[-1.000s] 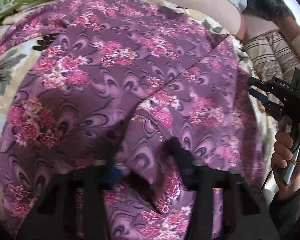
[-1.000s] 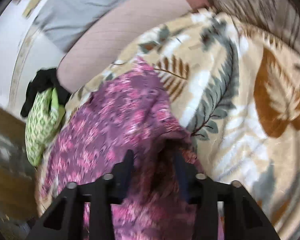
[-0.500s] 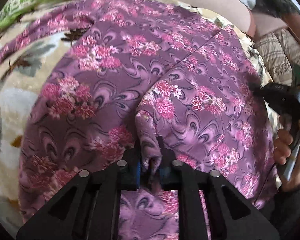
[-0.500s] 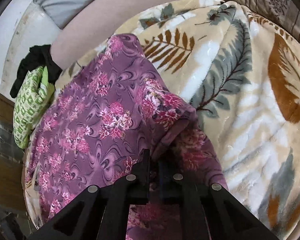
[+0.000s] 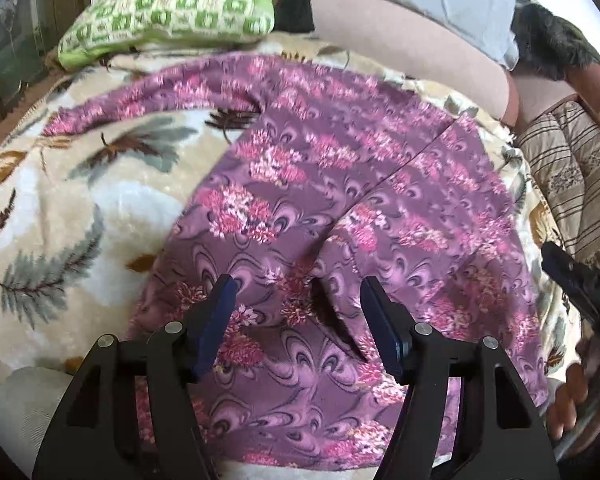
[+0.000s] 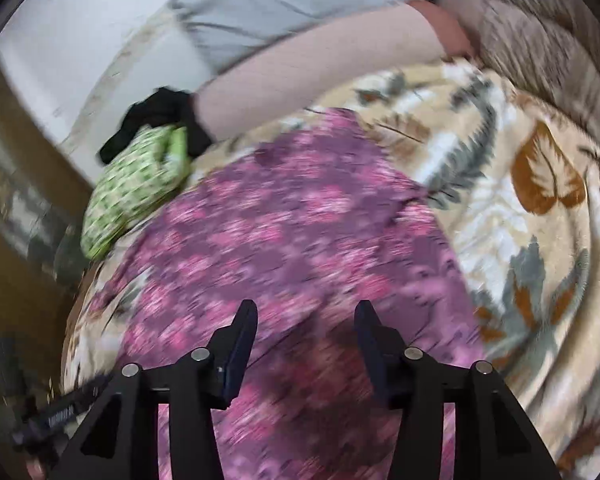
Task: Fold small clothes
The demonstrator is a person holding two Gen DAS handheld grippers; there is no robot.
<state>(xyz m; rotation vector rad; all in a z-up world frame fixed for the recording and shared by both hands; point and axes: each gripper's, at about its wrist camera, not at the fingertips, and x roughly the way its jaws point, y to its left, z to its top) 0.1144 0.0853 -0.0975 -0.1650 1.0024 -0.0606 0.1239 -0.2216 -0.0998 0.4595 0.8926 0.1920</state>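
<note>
Left wrist view, garment: we see the purple floral garment spread on the leaf-print blanket, filling the centre and lower frame, its long run going from the bottom toward the upper right.
Left wrist view, gripper: our left gripper stands wide apart and holds nothing; a folded edge with a dark gap lies right between its fingers, just ahead.
Left wrist view, surroundings: a green patterned bundle sits at upper left, a person's bare leg across the top, a striped cushion at right.
Right wrist view, garment: blurred, the garment fills the centre and bottom, blanket to its right.
Right wrist view, gripper: our right gripper is spread open and empty above the cloth.
Next move: we judge the left gripper nearer the folded edge; nothing blocks it, though the green bundle and leg lie beyond the far end.
</note>
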